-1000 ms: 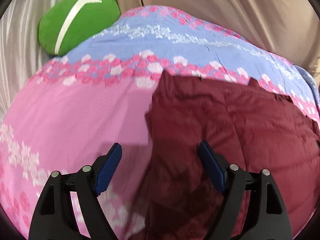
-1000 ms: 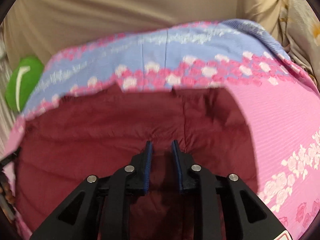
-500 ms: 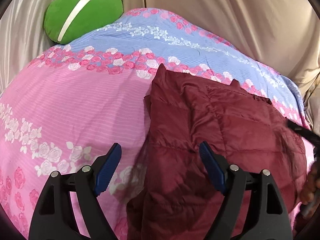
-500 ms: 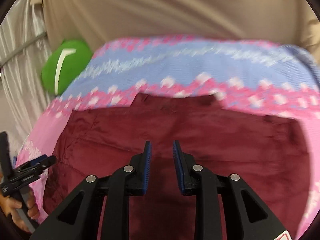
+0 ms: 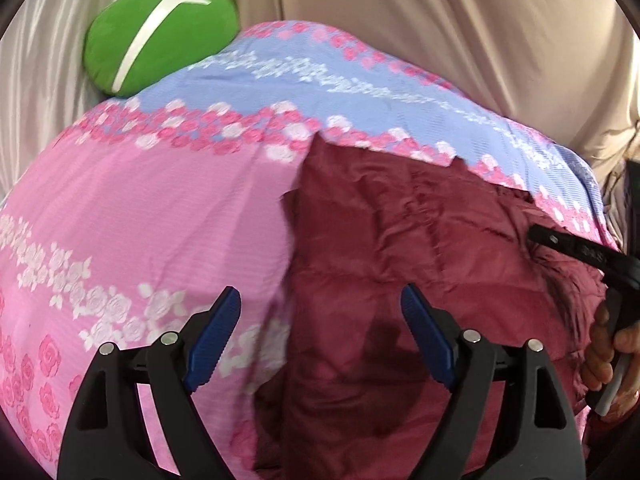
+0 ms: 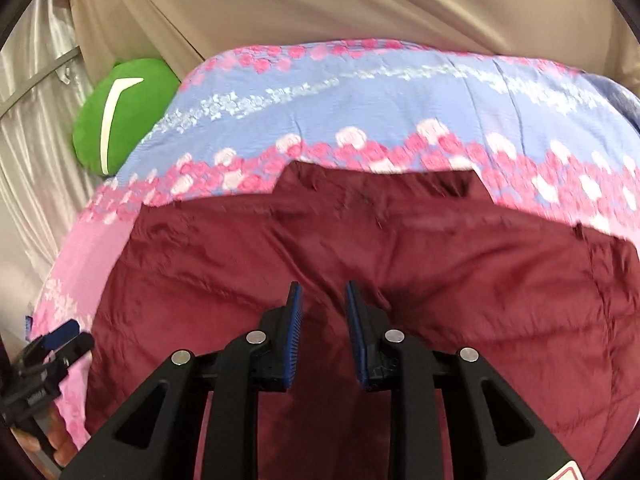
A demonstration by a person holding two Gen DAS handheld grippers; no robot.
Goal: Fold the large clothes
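Across the lower right of the left wrist view, the maroon quilted jacket (image 5: pixel 420 280) lies flat on the floral bed cover (image 5: pixel 140 220) for folding (nothing gripped), left claw (image 5: pixel 320 336) spread wide above its edge, right claw (image 6: pixel 322 334) narrowed but empty.

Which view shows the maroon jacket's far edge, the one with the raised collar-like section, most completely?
The right wrist view: the maroon jacket spreads across the frame and its whole far edge shows against the floral bedspread. The left wrist view shows the jacket obliquely, its right side running out of frame.
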